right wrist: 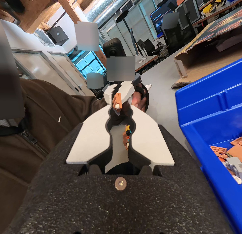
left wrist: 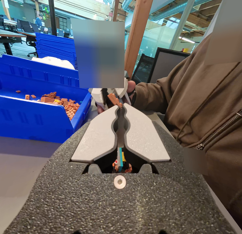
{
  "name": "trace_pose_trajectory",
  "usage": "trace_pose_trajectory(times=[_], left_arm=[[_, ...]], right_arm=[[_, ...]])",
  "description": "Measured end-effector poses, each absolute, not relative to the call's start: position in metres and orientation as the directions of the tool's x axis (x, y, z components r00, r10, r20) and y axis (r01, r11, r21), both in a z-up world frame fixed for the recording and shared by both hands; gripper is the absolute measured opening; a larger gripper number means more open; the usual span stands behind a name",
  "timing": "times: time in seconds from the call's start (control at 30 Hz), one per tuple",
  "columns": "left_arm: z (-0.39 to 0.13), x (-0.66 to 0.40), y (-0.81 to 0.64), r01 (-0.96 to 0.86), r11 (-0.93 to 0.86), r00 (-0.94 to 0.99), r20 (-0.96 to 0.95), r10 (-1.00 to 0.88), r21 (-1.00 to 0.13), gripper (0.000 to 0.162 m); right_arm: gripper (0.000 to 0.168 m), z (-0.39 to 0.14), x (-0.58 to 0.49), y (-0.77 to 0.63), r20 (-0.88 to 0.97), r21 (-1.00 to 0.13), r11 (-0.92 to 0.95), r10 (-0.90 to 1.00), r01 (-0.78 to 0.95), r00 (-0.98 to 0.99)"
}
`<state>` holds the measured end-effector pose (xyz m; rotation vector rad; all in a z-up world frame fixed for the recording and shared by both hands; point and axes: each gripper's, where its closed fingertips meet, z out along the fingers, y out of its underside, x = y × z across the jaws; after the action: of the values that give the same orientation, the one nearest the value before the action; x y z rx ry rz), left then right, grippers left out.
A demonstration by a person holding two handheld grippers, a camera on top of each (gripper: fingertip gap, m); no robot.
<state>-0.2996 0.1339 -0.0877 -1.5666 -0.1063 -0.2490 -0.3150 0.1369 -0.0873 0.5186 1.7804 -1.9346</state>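
While the left gripper [left wrist: 122, 106] is clenched on one end of a small brown brick [left wrist: 114, 98], we see the right gripper [right wrist: 120, 106] facing it, released, fingers parted about the brick's other end, with a blue bin [left wrist: 39, 117] at the left gripper's left.

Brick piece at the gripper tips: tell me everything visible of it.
The brick piece is an orange-brown stack of studded plastic plates with a white round part at one end. The left gripper pinches its other end; it juts out tilted, in the air, between the open fingers of the right gripper.
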Motion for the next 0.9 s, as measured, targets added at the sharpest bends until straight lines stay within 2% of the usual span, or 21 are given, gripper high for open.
trace_pose_trajectory(times=[0.2, 0.63, 0.9], left_arm=[[-0.088, -0.293, 0.136, 0.212, -0.035, 0.969, 0.214, -0.121, -0.977, 0.003], [-0.09, -0.31, 0.137, 0.293, -0.032, 0.956, 0.294, -0.01, -0.955, 0.011], [-0.088, -0.317, 0.139, 0.337, 0.017, 0.941, 0.338, 0.036, -0.941, 0.005]], right_arm=[[0.009, -0.086, -0.305, 0.133, -0.534, -0.84, -0.042, -0.12, 0.542, -0.837], [0.008, -0.084, -0.321, 0.136, -0.401, -0.913, -0.099, 0.055, 0.395, -0.914], [0.008, -0.087, -0.321, 0.133, -0.25, -0.968, -0.056, 0.148, 0.244, -0.957]])
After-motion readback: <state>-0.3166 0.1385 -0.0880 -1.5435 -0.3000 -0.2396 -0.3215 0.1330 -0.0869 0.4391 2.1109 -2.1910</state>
